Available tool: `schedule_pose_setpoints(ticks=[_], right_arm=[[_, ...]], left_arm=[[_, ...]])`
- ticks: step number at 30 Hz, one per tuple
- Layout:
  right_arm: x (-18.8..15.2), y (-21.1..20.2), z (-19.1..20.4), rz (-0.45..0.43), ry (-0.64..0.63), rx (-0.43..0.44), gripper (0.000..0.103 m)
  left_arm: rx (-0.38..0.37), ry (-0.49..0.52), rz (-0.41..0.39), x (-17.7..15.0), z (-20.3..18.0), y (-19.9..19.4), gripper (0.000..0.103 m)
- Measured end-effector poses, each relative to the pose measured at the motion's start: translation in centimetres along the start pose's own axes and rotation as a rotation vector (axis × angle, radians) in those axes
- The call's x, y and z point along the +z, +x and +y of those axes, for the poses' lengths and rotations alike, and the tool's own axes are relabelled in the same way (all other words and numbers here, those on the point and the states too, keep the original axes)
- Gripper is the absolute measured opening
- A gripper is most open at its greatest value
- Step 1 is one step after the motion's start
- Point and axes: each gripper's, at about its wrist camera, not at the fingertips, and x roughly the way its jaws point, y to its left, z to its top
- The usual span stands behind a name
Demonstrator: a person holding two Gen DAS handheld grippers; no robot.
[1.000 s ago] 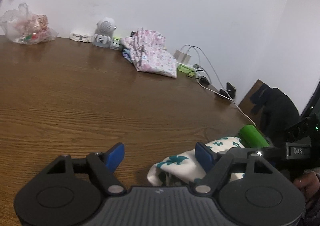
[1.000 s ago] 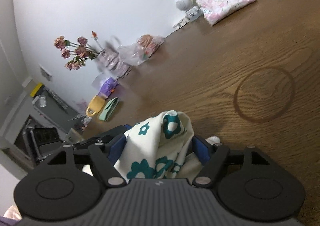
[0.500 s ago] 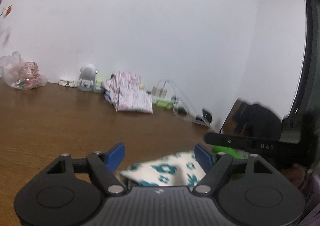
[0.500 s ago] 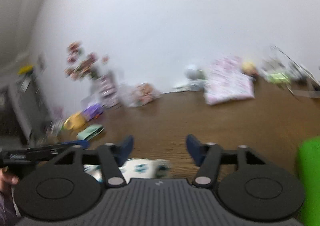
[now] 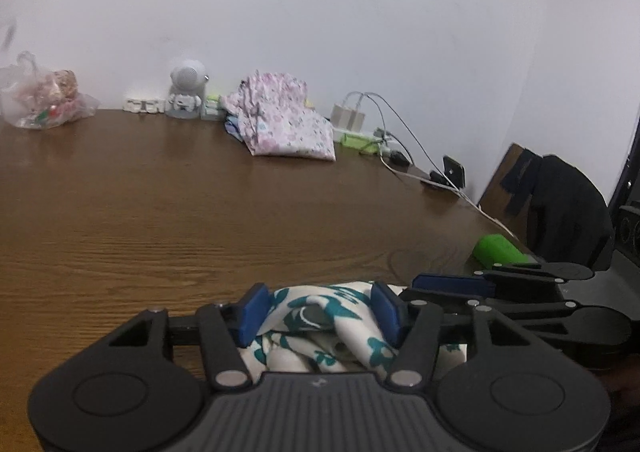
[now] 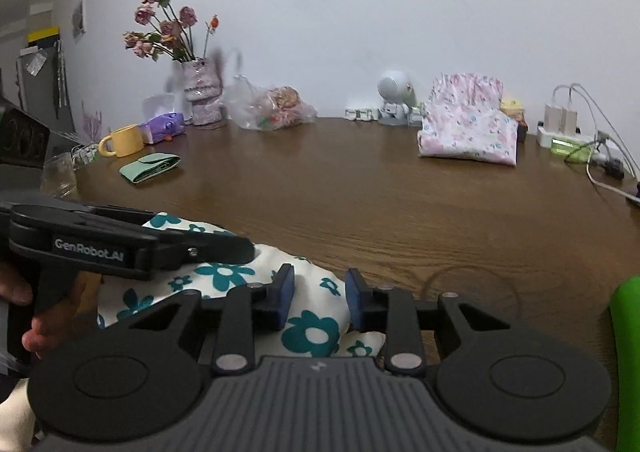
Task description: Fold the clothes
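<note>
A white garment with teal flowers (image 5: 320, 316) lies bunched at the near edge of the brown table (image 5: 200, 212). My left gripper (image 5: 318, 310) has its blue pads on either side of a fold of it, partly closed. My right gripper (image 6: 318, 298) is narrowed around another fold of the same garment (image 6: 224, 272). The left gripper's body (image 6: 120, 244) lies over the cloth in the right wrist view. The right gripper's body (image 5: 520, 292) shows beside the cloth in the left wrist view.
A folded pink floral garment (image 5: 284, 124) lies at the table's far side by a white robot figure (image 5: 186, 92), chargers and cables (image 5: 372, 128). A plastic bag (image 5: 36, 100), flower vase (image 6: 200, 92), yellow mug (image 6: 122, 140) and green pouch (image 6: 150, 168) stand left. A green object (image 5: 500, 252) is at right.
Both grippers have come down onto the teal-flowered garment at the table's near edge. Both jaws have narrowed around folds of the cloth. The views have steadied after a swing.
</note>
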Motion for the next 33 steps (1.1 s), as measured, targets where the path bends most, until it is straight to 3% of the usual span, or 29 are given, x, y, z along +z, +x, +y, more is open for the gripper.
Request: schedule_pose_setpoints(ticks=[4,11,16,18,21,25,28,29,31,33], right_arm=[[-0.6,0.1,0.3,0.003,-0.004,-0.012,0.027],[0.0,-1.2,-0.2,-0.035,0.037,0.004,0.03],[0.2,-3.7,1.6,-0.083,-0.021,0.1,0.03],[-0.5,-3.1,2.7,-0.04,-0.072,0.077,0.03],[-1.2,-2.5,3.3,-0.044,-0.093,0.042,0.029],[-1.4,-2.3,3.0,-0.043,-0.073,0.04,0.029],[-1.5,-2.2,2.7,-0.043,-0.058,0.039,0.031],[-1.5,-2.1,2.6,-0.042,-0.053,0.039,0.033],[-1.6,-2.1,2.4,-0.042,-0.044,0.038,0.048],[-1.6,-2.0,2.2,-0.041,-0.034,0.037,0.05]], left_arm=[[-0.039,-0.039,0.006,-0.6,1.0,0.2,0.056],[-0.044,-0.073,-0.037,0.2,0.9,-1.5,0.058],[-0.017,-0.055,-0.132,1.1,0.7,-4.4,0.058],[-0.005,-0.06,-0.173,1.5,0.7,-5.7,0.058],[-0.016,-0.04,-0.217,1.7,-0.1,-7.5,0.058],[-0.096,0.022,-0.163,0.7,-2.3,-7.5,0.059],[-0.033,0.024,-0.092,-0.6,-3.2,-6.0,0.057],[-0.014,-0.004,-0.074,-0.9,-3.0,-5.6,0.051],[0.017,-0.031,-0.048,-1.5,-2.5,-4.8,0.043],[0.041,0.016,-0.048,-2.1,-2.9,-4.5,0.044]])
